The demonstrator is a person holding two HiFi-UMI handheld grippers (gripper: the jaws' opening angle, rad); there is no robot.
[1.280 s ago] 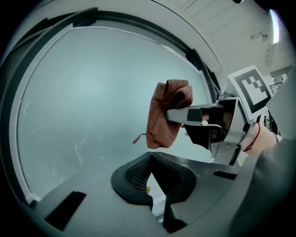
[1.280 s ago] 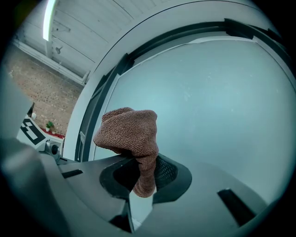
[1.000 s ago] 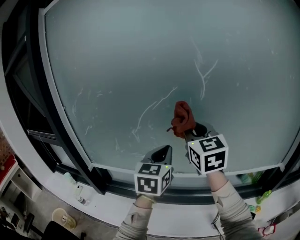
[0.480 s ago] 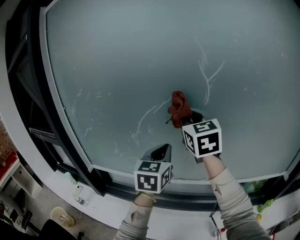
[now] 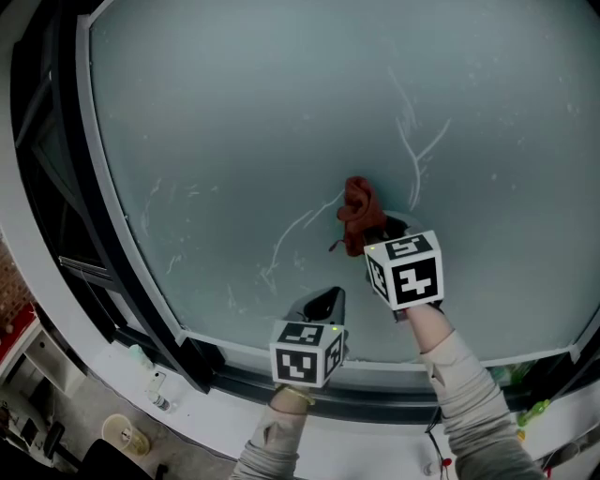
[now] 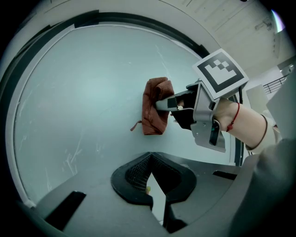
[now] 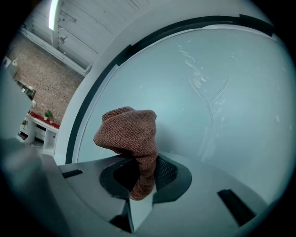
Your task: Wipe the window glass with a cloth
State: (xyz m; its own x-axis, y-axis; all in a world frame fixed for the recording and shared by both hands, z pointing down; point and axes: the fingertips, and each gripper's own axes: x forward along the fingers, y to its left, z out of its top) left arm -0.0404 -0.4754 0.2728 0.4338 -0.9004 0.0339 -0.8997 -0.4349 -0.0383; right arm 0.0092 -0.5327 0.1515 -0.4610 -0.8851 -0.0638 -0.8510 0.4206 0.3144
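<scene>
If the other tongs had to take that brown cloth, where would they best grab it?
Probably the loose lower fold of the cloth, approached from the person's left. The right tongs already pinch it from the right, so that side is blocked, while the lower part hangs free and thin enough to pinch.

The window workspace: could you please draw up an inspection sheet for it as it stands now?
Surface: large frosted window glass, with thin white streaks on it.
Job's things: bunched reddish-brown knit cloth, held up at the glass beside the streaks.
Clutter: a few small objects on the ledge below the frame, too small to identify.
Grippers: right gripper shut on the cloth; left gripper shut and empty, lower down near the bottom edge of the glass.
Cables: nothing seen.
Surroundings: dark window frame, brick wall, white ceiling with a strip light.
</scene>
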